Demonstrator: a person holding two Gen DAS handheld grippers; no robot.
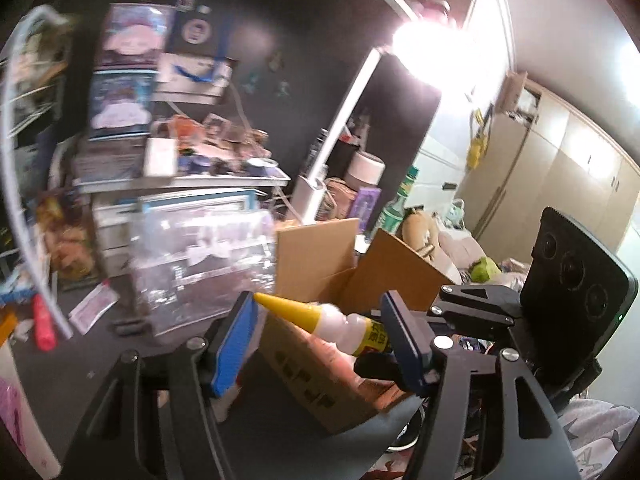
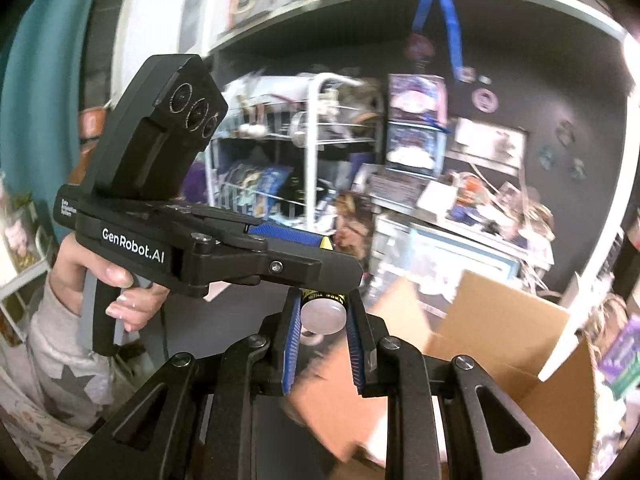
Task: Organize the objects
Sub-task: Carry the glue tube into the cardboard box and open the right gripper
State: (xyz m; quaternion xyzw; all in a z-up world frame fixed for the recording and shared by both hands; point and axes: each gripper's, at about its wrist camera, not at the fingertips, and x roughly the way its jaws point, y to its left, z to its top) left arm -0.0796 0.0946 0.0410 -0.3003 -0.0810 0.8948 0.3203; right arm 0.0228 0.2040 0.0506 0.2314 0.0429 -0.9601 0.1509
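Clearly the sorting is only partway: the right tongs point(image 2: 323, 347) pinch a glue bottle point(image 1: 320, 322) by its base, its yellow nozzle reaching across between the blue pads of the left tongs point(image 1: 320, 338), which stand spread around it and seem not to press it. Below waits an open cardboard box point(image 2: 496, 332), flaps raised. Shelves, a clear bin point(image 1: 204, 264) and clutter crowd the far side, so open room lies mostly above the box.

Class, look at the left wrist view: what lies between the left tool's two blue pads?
In the left wrist view, a glue bottle with a yellow nozzle lies between the left tool's pads, above an open cardboard box.
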